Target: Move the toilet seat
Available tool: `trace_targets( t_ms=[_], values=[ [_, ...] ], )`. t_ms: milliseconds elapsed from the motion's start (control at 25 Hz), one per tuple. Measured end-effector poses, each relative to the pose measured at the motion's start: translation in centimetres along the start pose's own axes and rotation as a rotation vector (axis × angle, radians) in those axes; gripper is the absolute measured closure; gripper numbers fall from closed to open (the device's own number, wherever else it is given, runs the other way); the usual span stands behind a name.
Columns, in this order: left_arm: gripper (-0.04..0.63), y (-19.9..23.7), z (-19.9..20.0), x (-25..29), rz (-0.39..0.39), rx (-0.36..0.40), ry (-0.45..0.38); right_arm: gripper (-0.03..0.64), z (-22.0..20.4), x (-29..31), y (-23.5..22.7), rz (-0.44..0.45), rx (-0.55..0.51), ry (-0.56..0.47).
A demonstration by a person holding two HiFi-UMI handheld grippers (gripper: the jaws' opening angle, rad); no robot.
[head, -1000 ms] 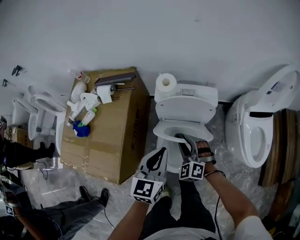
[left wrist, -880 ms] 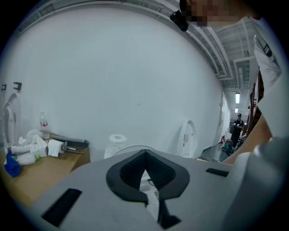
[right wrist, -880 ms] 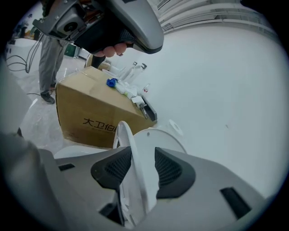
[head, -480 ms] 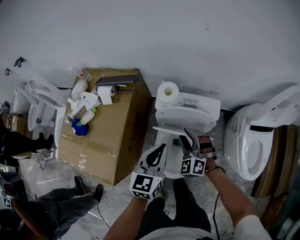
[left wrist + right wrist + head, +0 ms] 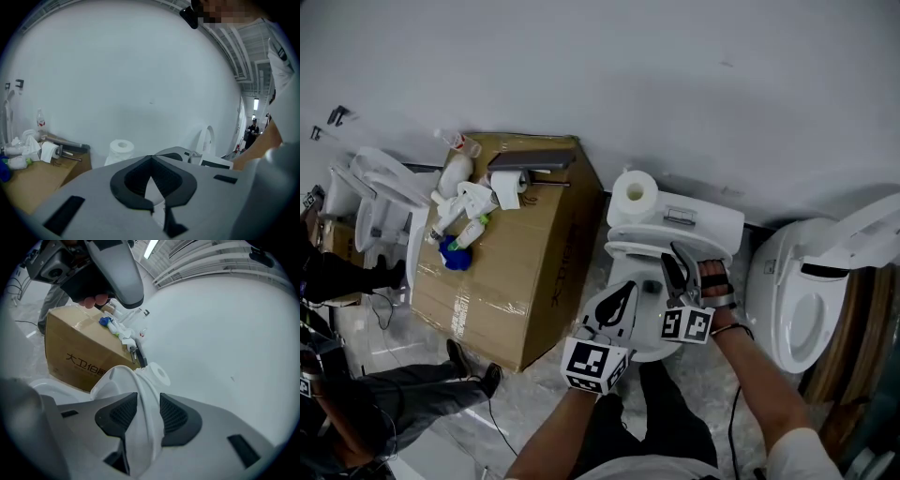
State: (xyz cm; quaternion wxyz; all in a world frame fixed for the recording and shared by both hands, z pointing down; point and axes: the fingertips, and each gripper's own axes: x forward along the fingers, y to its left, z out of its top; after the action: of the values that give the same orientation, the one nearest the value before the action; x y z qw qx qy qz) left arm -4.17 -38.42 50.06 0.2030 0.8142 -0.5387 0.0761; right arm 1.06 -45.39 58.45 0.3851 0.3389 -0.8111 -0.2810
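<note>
The white toilet (image 5: pixel 642 349) stands in the middle of the head view. Its seat (image 5: pixel 649 251) is lifted steeply off the bowl, close to the raised lid and the tank (image 5: pixel 698 217). My right gripper (image 5: pixel 672 264) is shut on the seat's front edge. In the right gripper view the seat (image 5: pixel 137 380) fills the gap between the black pads (image 5: pixel 174 414), and the jaws of the right gripper (image 5: pixel 144 409) have just been closing on it. My left gripper (image 5: pixel 621 292) hovers over the bowl to the left, shut and holding nothing; its tips meet in the left gripper view (image 5: pixel 151 160).
A toilet paper roll (image 5: pixel 635 195) sits on the tank's left end. A cardboard box (image 5: pixel 530 267) carrying bottles and cleaning things (image 5: pixel 464 211) stands left of the toilet. Another toilet (image 5: pixel 797 291) with its lid up is at the right, more toilets (image 5: pixel 375 206) at the far left.
My right gripper has swung the seat up from flat on the bowl to nearly upright. The left gripper has moved forward over the bowl.
</note>
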Motion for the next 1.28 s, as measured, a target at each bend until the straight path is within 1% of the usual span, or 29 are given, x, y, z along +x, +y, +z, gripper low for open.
trace_targets(
  t_ms=[400,640,800,920,1040,1280],
  values=[
    [0.588,0.3,0.0,1.9,0.01,-0.011,0.005,0.457,-0.9,2.2,-1.7,-0.022,-0.026,-0.003],
    [0.588,0.6,0.1,2.1,0.021,-0.013,0.003,0.457,-1.1,2.6,-2.0,-0.019,-0.04,-0.001],
    [0.588,0.6,0.2,1.9,0.024,-0.015,0.0,0.457,-1.0,2.5,-2.1,-0.029,-0.031,-0.003],
    [0.588,0.4,0.3,1.4,0.019,-0.023,-0.008,0.459,-0.3,1.7,-2.5,-0.042,-0.007,-0.02],
    [0.588,-0.1,0.5,0.7,0.006,-0.03,-0.015,0.461,0.4,0.2,-2.9,-0.054,0.039,-0.031],
    [0.588,-1.6,1.2,-2.3,-0.034,-0.012,-0.026,0.5,3.2,-4.8,-3.7,-0.104,0.203,-0.053]
  ],
)
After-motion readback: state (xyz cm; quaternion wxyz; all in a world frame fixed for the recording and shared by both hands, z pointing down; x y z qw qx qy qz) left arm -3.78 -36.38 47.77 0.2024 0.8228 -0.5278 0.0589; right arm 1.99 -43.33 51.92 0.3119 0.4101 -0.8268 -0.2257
